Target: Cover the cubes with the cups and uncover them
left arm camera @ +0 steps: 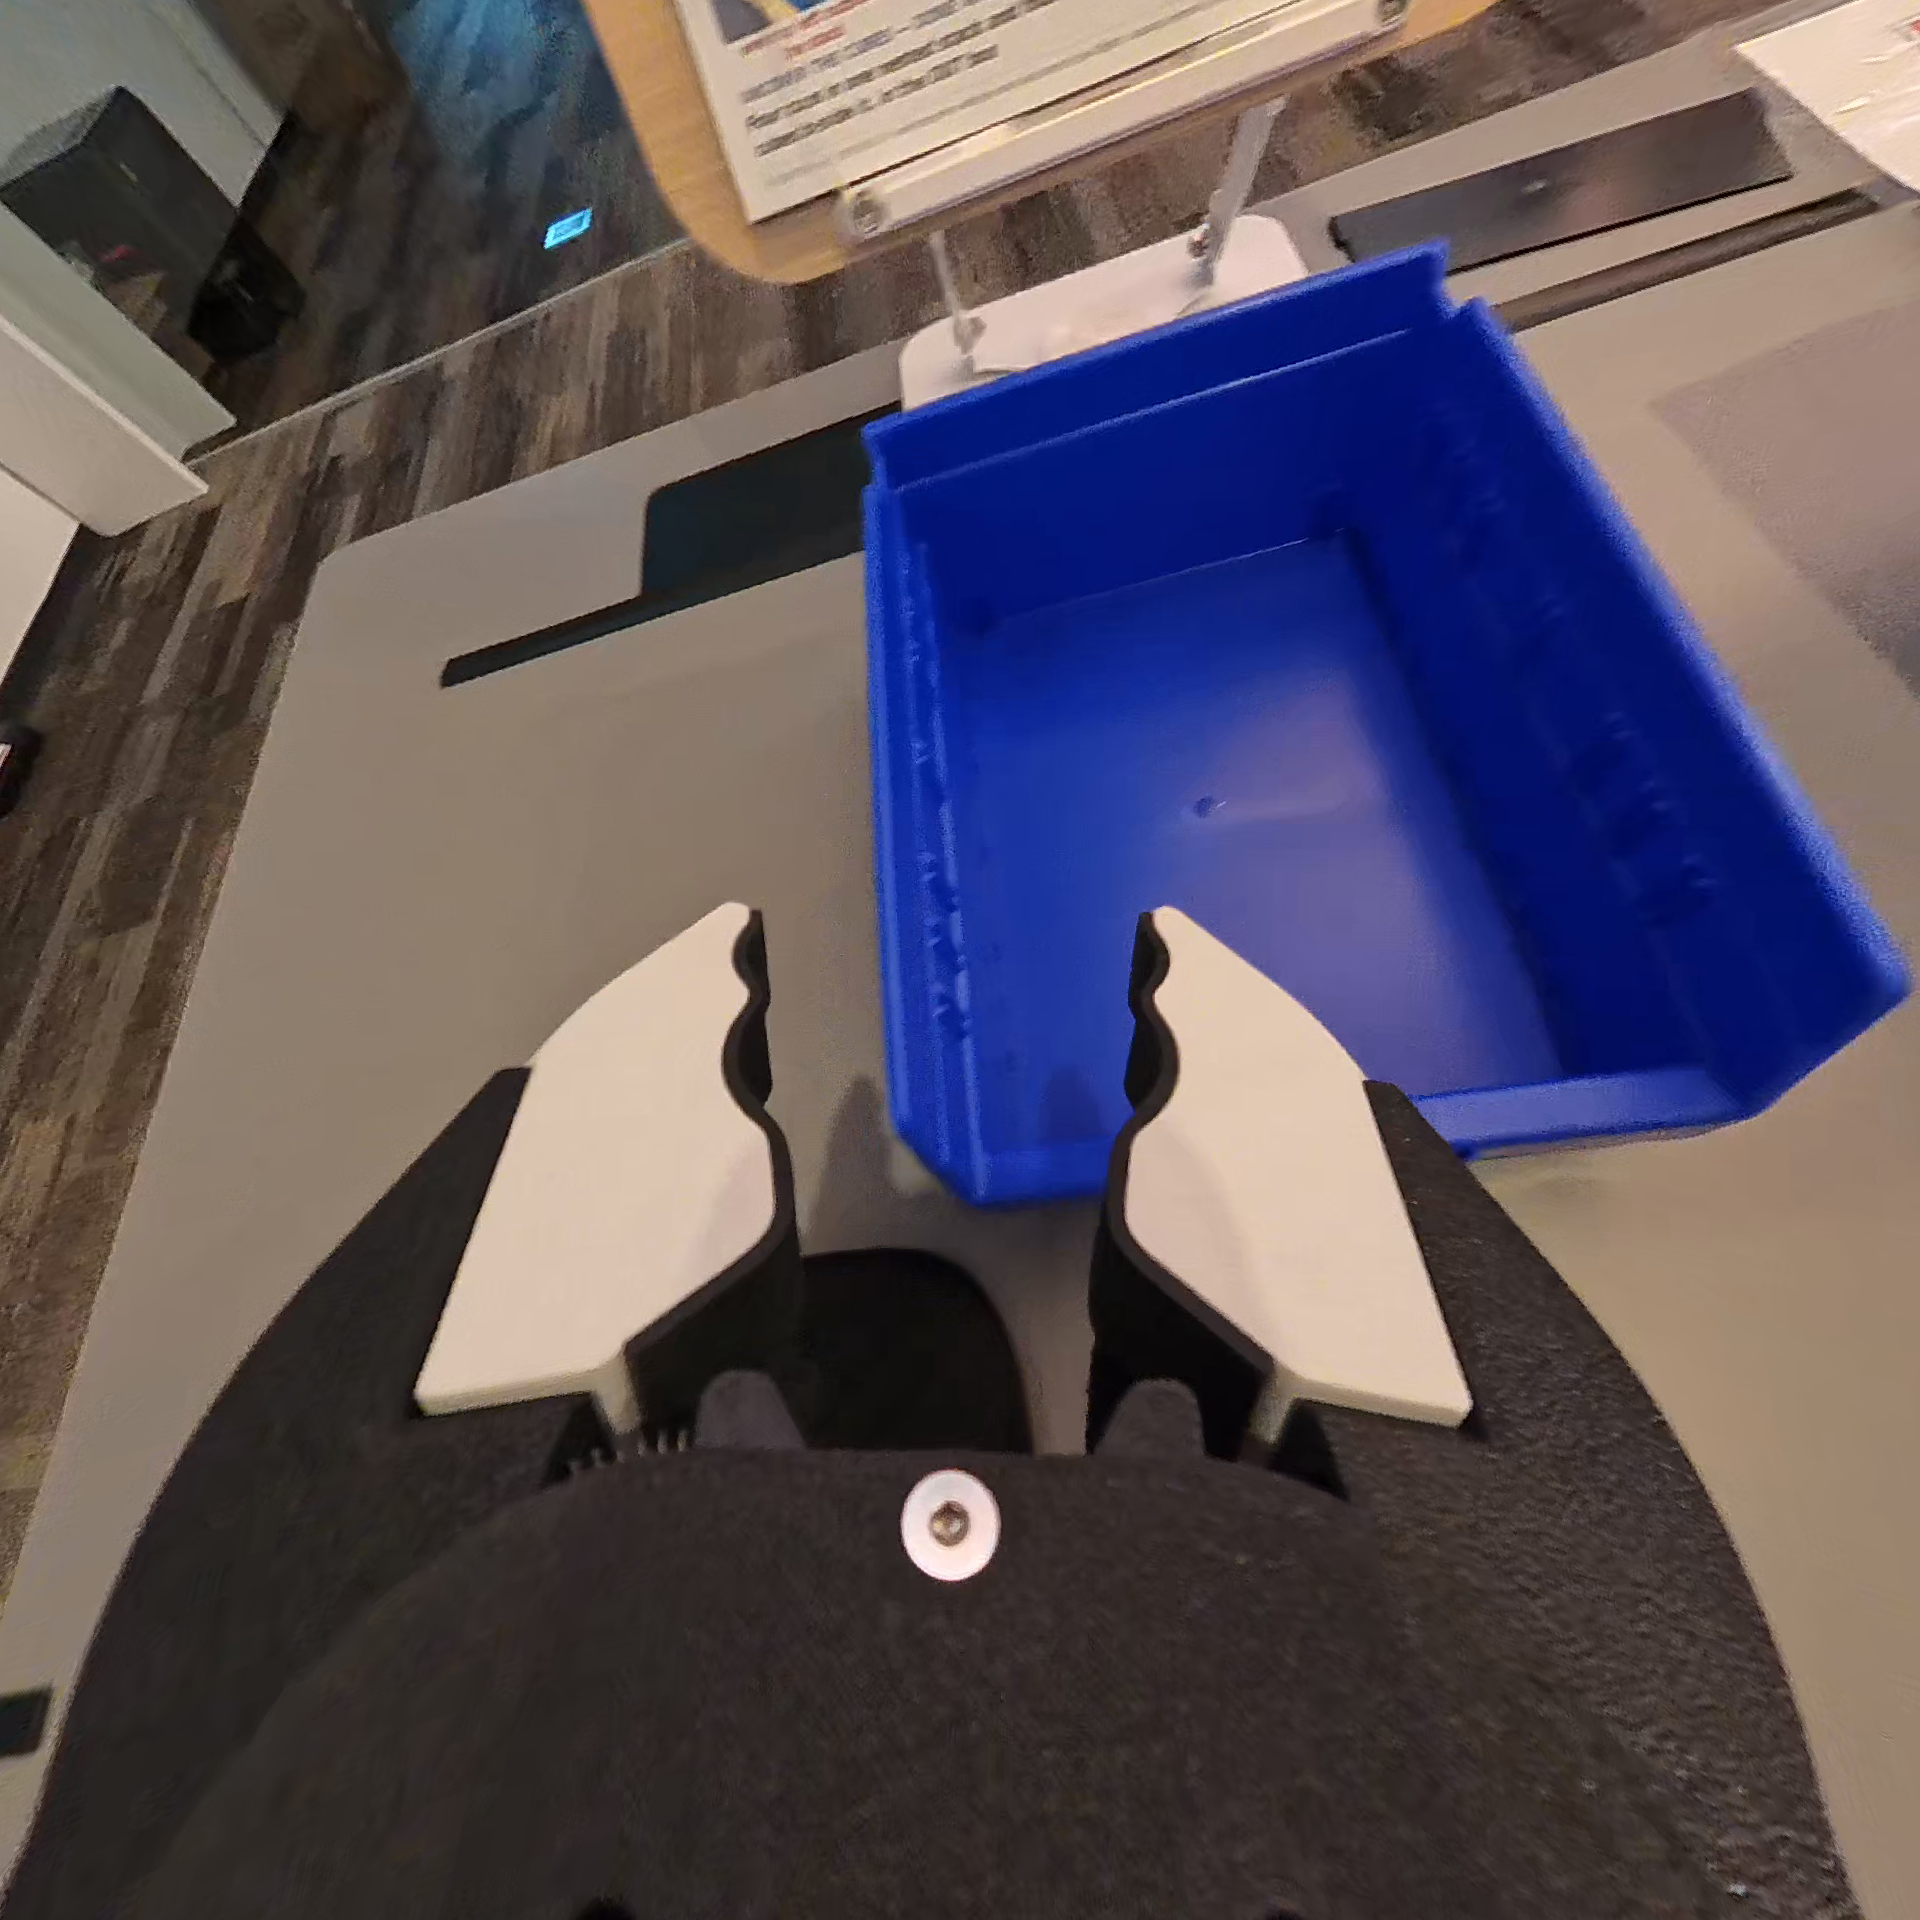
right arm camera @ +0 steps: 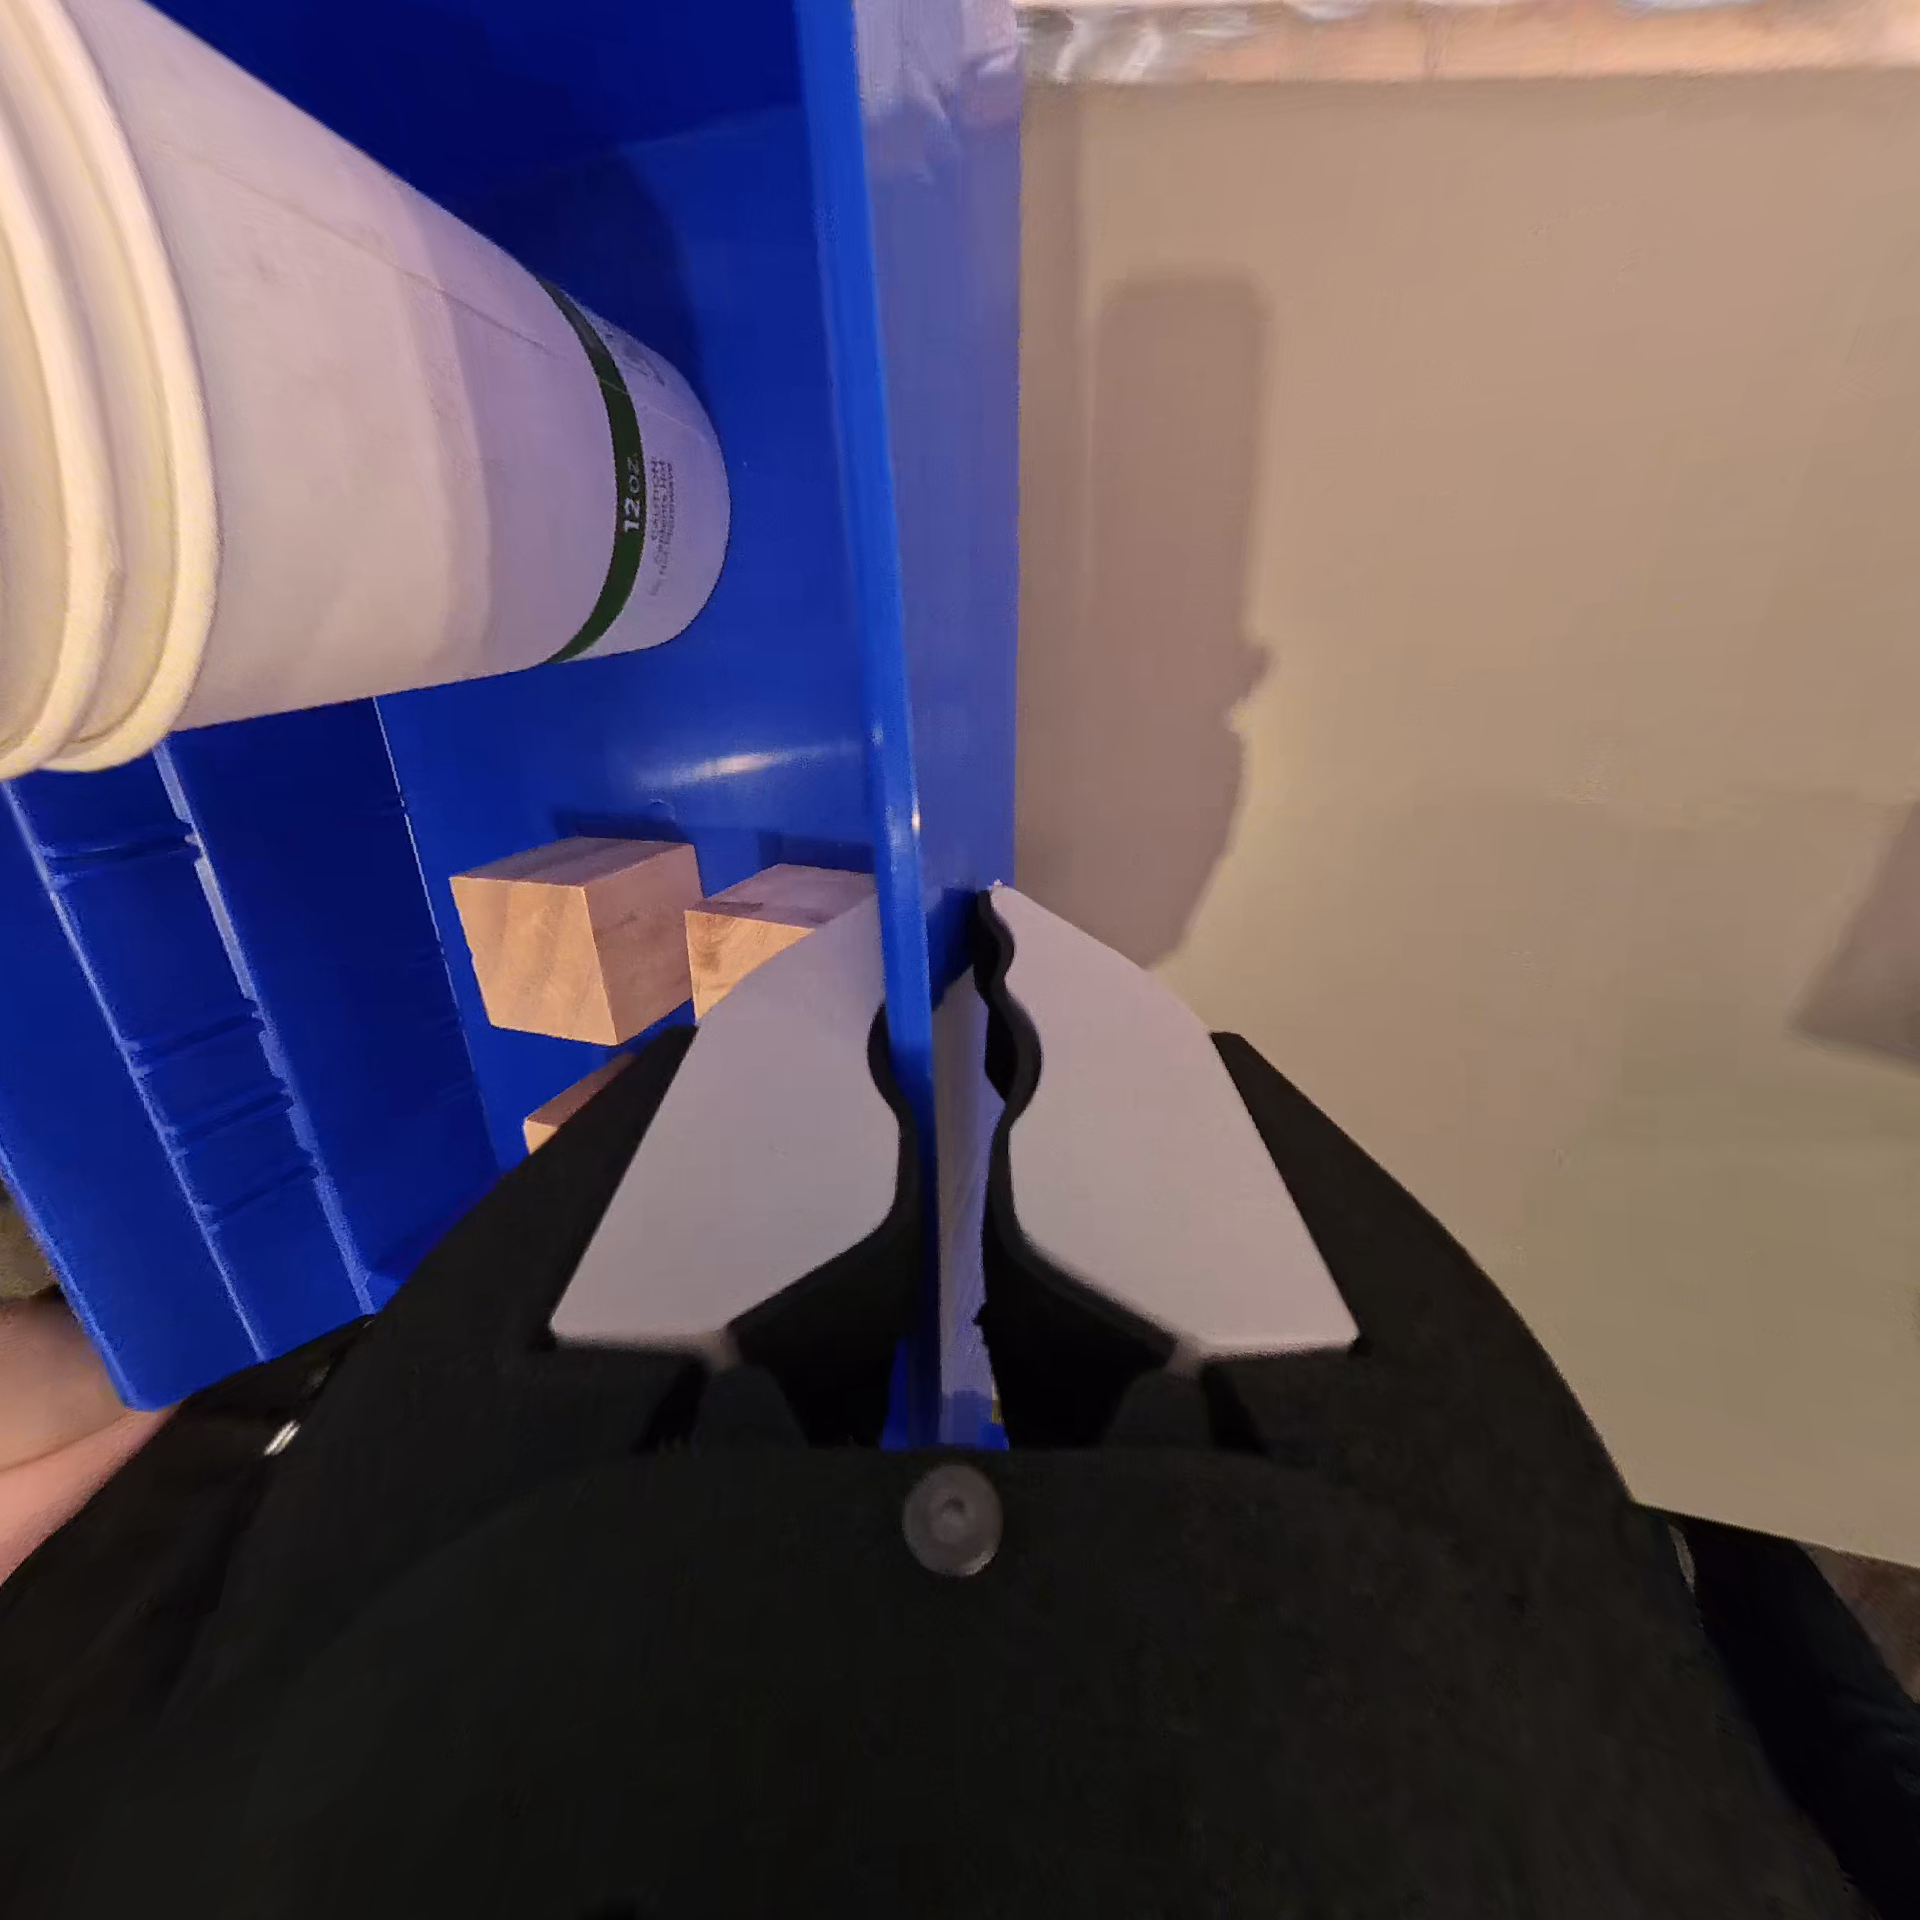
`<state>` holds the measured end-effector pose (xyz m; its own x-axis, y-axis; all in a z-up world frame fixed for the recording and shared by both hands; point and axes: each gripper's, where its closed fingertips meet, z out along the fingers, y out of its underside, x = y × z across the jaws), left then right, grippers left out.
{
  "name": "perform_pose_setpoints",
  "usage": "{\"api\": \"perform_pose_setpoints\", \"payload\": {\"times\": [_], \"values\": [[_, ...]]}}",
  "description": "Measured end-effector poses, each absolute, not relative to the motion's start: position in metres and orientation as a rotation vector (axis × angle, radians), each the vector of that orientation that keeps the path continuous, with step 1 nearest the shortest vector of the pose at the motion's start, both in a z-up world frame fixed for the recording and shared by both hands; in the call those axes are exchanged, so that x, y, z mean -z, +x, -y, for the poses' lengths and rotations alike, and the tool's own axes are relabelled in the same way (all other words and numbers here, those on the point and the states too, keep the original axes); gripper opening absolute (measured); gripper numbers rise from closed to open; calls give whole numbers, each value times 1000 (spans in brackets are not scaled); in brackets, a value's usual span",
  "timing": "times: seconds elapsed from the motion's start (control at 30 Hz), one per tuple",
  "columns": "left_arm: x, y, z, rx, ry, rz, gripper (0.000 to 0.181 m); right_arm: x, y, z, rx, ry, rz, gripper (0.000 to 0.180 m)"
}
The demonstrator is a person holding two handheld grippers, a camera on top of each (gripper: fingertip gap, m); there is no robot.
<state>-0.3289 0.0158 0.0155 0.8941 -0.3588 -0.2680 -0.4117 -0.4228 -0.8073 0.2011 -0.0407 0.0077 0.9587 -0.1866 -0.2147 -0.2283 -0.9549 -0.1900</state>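
Views are telling us different stories. Through the left wrist camera we are looking down at a blue bin sitting on a grey table; nothing is lying in it. Our left gripper is hovering above the bin's near corner, fingers spread apart and gripping nothing. Beyond the bin a sign stand is rising at the table's far edge, with wood-pattern floor off to the left.

Through the right wrist camera we are seeing another bin, one holding the task's things. A stack of white cups is lying on its side in this second bin, rims toward the camera. Below it wooden cubes are resting against the blue floor: two side by side, and the corner of a third showing behind the gripper body. Our right gripper is pinching this bin's side wall, one finger inside and one outside, closed onto the plastic. Pale table surface is stretching away to the right.
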Motion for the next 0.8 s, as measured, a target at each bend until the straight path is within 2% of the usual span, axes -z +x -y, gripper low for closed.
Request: {"api": "perform_pose_setpoints", "payload": {"times": [0.23, 0.4, 0.6, 0.8], "values": [[-20, -437, -4, -144, -2075, -393, 66, -63, 26, -38, -426, -2911, 5, 7], [-20, -534, 12, -205, -2097, -239, 66, -77, -118, -96, -463, -2879, 203, 7], [-14, -645, 35, -297, -2119, -43, 65, -59, -287, -147, -603, -2860, 398, 7], [1, -712, 52, -355, -2162, 73, 65, -16, -415, -184, -709, -2802, 510, 8]]}}
